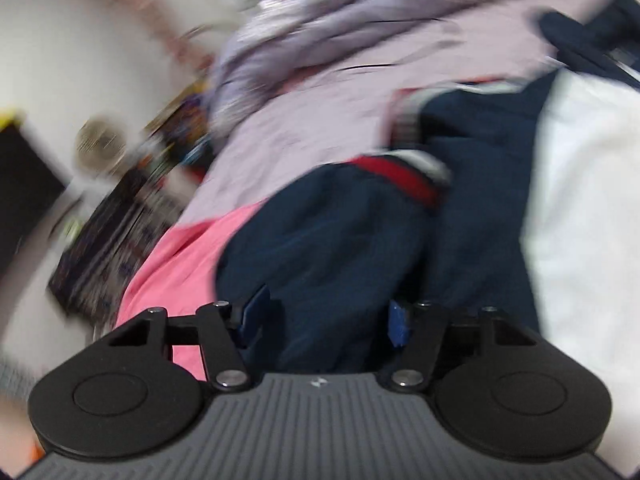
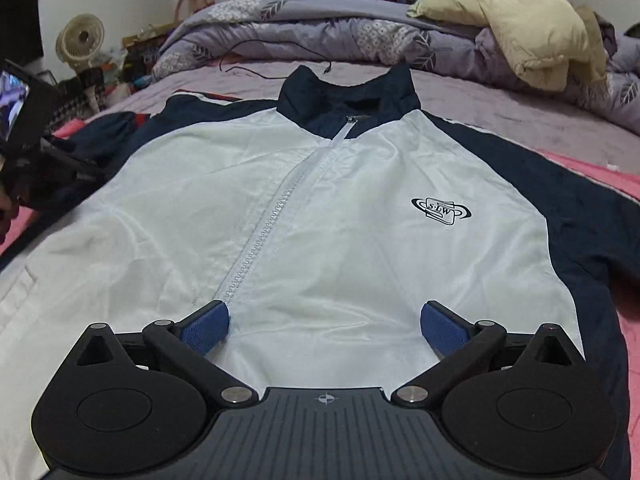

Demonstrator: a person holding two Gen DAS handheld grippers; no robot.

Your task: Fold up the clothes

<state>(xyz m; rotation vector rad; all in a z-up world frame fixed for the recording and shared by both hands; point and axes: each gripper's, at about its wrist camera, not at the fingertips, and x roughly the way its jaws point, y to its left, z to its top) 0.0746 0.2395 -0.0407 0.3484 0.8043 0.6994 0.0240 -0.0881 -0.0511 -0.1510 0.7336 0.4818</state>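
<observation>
**A:** Where's the jacket [image 2: 340,208]?

**B:** Flat on the bed [image 2: 480,108], zipped, collar toward the duvet [image 2: 280,36]. My right gripper [image 2: 325,322] hangs wide open, empty, over its hem.

**A:** The left?

**B:** My left gripper [image 1: 326,318] is half open above the navy sleeve [image 1: 320,248], not pinching. I'd grab the cuff and fold inward; the bed's left edge is close.

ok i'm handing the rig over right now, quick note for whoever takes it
Left gripper: partly open over the jacket's navy sleeve; blurred, so no grip can be confirmed.
Right gripper: open, empty, above the white front near the hem.
Jacket: flat on the bed, front up, zipped, collar away from the rig.
Done: laid out. No fold visible.
Left: fold both sleeves in, then the body.
</observation>
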